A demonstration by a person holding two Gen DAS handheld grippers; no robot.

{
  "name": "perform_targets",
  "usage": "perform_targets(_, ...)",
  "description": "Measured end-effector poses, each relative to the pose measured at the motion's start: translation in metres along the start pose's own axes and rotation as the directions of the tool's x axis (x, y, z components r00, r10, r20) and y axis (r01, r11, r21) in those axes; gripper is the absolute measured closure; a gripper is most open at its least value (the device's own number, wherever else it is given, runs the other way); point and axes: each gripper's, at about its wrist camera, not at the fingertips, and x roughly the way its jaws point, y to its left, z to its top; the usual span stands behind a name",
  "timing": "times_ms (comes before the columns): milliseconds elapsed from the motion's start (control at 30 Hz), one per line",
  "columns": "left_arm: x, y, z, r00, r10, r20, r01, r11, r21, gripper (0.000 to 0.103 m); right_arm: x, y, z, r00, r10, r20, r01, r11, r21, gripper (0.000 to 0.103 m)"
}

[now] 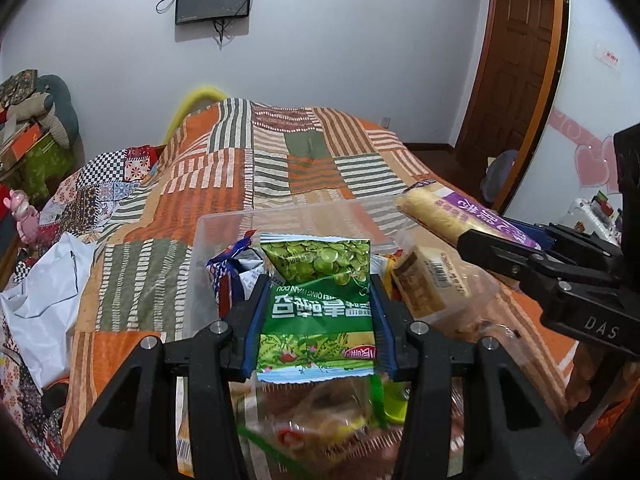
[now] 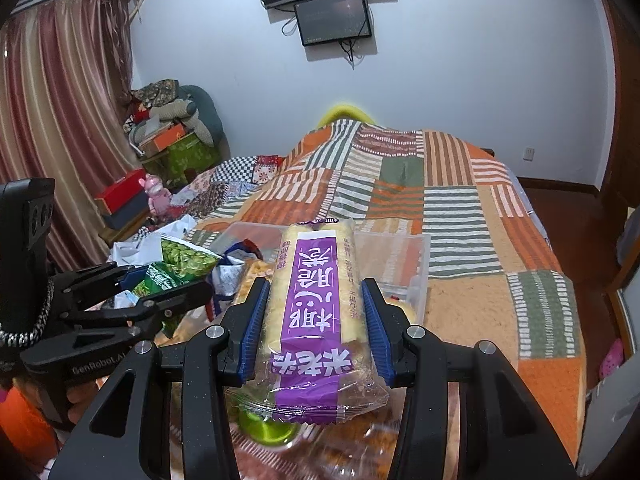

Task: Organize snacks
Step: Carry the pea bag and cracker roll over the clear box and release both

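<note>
I'm clamping the green pea bag [image 1: 320, 300] in my left gripper [image 1: 318, 320] and the purple rice-cracker pack [image 2: 316, 312] in my right gripper [image 2: 316, 320], carrying both toward the clear bin [image 1: 224, 232] ahead for sorting.

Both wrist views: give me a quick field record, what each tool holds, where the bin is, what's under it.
left tool: shut on green pea packet
right tool: shut on purple-label rice cracker pack
bin: clear plastic bin just ahead of both tools, with a blue packet inside
surface: patchwork bedspread on the bed
below the tools: more loose snack bags, blurred
background: dark screen on the wall
</note>
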Motion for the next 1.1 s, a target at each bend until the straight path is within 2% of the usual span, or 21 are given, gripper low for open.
perform_targets(167,0.024,0.006,0.005,0.999,0.036,-0.028,-0.036,0.999,-0.005,0.057,0.017,-0.002,0.004,0.999,0.000,-0.034,0.000,1.000,-0.001,0.060)
perform_targets(400,0.045,0.020,0.009,0.997,0.051,-0.061,-0.053,0.998,-0.028,0.057,0.037,-0.002,0.008,0.997,-0.025,-0.075,0.023,0.999,-0.037,0.060)
perform_targets(667,0.065,0.035,0.009,0.994,0.050,-0.098,-0.057,0.995,-0.075,0.057,0.053,-0.004,0.008,0.992,-0.002,-0.122,-0.002,1.000,-0.027,0.060)
perform_targets(767,0.067,0.038,0.008,0.994,0.033,-0.101,-0.043,0.995,-0.092,0.057,0.058,-0.001,0.008,0.990,-0.001,-0.138,-0.005,0.999,-0.040,0.060)
perform_targets(967,0.064,0.030,0.004,0.993,0.073,-0.090,-0.078,0.996,-0.046,0.056,0.067,-0.004,0.003,0.983,0.018,-0.183,-0.023,0.999,-0.027,0.060)
perform_targets(1100,0.061,0.028,0.002,0.992,0.075,-0.100,-0.081,0.995,-0.053,0.053,0.064,-0.007,0.003,0.982,0.031,-0.188,-0.035,0.999,-0.014,0.060)
